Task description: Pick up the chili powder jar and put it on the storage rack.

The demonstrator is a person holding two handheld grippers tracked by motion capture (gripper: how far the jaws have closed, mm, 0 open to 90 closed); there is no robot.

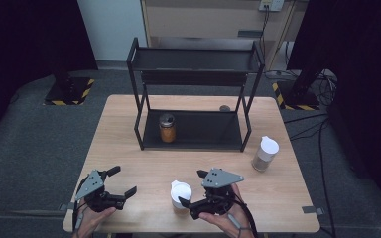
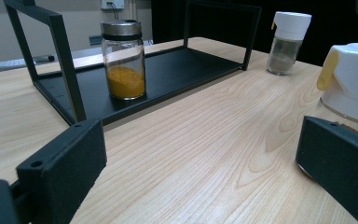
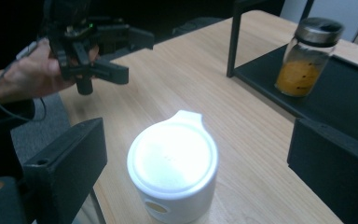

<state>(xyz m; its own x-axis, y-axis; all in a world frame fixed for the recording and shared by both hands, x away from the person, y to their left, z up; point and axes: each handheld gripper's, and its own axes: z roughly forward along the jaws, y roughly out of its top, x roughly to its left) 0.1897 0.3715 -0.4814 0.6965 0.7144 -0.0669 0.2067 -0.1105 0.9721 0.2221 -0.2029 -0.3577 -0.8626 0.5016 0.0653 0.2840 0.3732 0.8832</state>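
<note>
Left gripper (image 1: 120, 181) sits at the lower left of the high view, held in a hand (image 1: 90, 218) at the table's near edge, jaws spread wide with nothing between them, only bare wooden table (image 1: 129, 148) under them. In the left gripper view the two black jaws stand far apart at the bottom corners.

Centre bottom of the high view: white-capped jar (image 1: 180, 192) stands upright on the table, just left of the right gripper (image 1: 192, 187). Right gripper is held in a hand (image 1: 223, 218) at lower centre-right, jaws released and wide, one on each side of the jar; pads not touching it as far as the right gripper view shows, though the near jaw's edge is hard to read. Same view puts the jar's white cap (image 3: 172, 161) at bottom centre between the jaws, small spout tab pointing to the upper right.

Upper centre: black two-tier metal rack (image 1: 193, 59) on the far half of the table. Glass spice jar (image 1: 167, 128) with metal lid and orange powder stands on the rack's lower shelf, left part. Right of the rack, a second white-capped shaker (image 1: 265, 153) with grey contents stands on the table, well apart from both grippers.
</note>
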